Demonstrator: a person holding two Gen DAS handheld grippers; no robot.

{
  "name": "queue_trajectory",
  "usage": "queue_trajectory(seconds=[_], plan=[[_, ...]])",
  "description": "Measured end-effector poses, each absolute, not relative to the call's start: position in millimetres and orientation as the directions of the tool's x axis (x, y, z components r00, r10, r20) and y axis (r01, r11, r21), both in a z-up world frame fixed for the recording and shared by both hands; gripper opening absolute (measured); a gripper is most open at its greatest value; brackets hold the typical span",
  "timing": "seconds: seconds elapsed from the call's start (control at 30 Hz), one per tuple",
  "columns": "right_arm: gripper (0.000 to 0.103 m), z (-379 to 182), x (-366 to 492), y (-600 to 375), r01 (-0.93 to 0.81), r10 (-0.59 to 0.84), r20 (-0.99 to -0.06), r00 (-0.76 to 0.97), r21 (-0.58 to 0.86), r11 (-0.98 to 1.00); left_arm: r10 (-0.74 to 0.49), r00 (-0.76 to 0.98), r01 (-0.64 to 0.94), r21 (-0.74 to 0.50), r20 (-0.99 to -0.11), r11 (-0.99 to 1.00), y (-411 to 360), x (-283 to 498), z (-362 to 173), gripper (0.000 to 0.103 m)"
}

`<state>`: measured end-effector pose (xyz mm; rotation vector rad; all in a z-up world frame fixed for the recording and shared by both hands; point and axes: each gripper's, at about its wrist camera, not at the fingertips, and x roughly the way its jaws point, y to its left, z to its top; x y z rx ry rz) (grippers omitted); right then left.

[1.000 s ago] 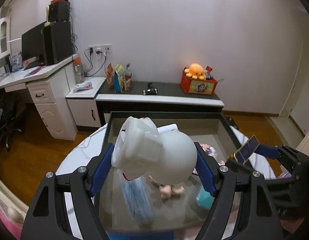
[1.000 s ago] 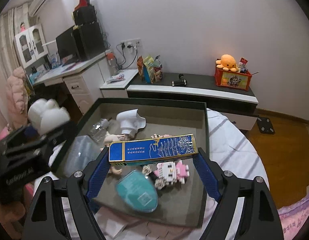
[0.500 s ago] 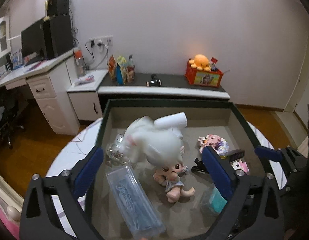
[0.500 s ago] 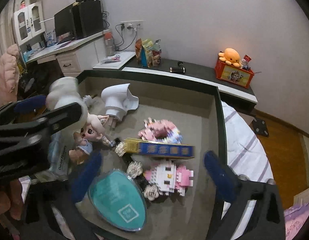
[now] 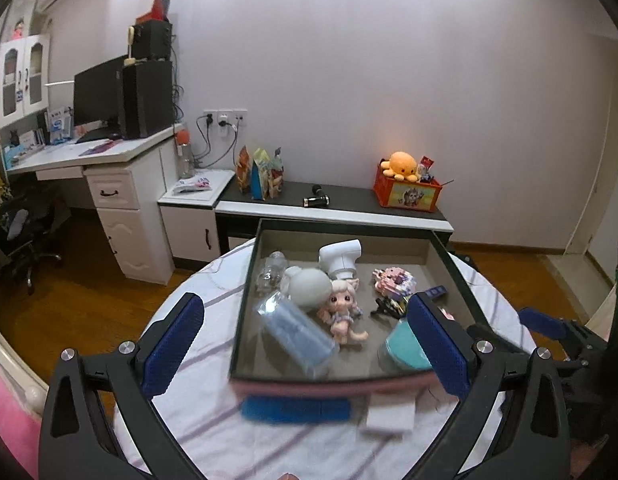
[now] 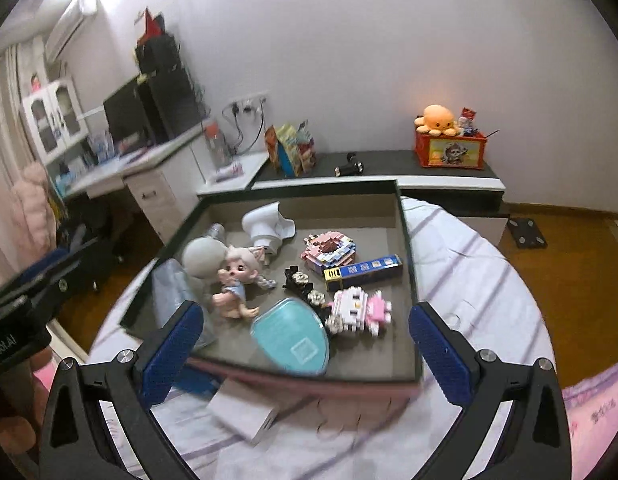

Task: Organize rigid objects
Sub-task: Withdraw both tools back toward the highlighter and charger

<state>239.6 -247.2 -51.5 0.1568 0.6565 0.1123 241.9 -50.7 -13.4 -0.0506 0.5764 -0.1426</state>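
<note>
A dark tray (image 5: 449,258) (image 6: 407,240) on the round table holds several objects. A white round toy (image 5: 309,290) (image 6: 203,254) lies at its left beside a doll (image 5: 343,308) (image 6: 237,280). A blue box (image 6: 363,272) (image 5: 435,293) lies at the right near a pink block ring (image 6: 329,248), a pink block figure (image 6: 359,308) and a teal case (image 6: 293,340) (image 5: 403,354). My left gripper (image 5: 307,344) is open and empty, held back above the tray's near edge. My right gripper (image 6: 305,350) is open and empty, also above the near edge.
A white hair dryer (image 5: 341,256) (image 6: 267,228) and a clear packet (image 5: 297,330) also lie in the tray. A blue item (image 5: 297,408) and a white box (image 6: 245,414) lie on the striped cloth in front. A low cabinet (image 5: 333,208) and desk (image 5: 109,160) stand behind.
My left gripper opened and let the white toy drop into the tray. My right gripper opened and released the blue box into the tray. Both grippers pulled back and up.
</note>
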Motion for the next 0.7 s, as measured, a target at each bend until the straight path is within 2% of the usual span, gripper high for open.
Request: queue_trajectory(seconds=[0.5, 0.7], plan=[[0.103, 17.2, 94.7, -234.2, -0.025, 0.102, -0.433, 0.896, 0.179, 0.984, -0.105, 0.872, 0.079, -0.074, -0.478, 0.994, -26.4, 112.5, 25.4, 0.103], [0.103, 20.9, 47.5, -225.4, -0.025, 0.090, -0.408, 0.909, 0.161, 0.987, -0.084, 0.899, 0.054, -0.082, -0.430, 0.995, -13.1, 62.6, 35.5, 0.103]])
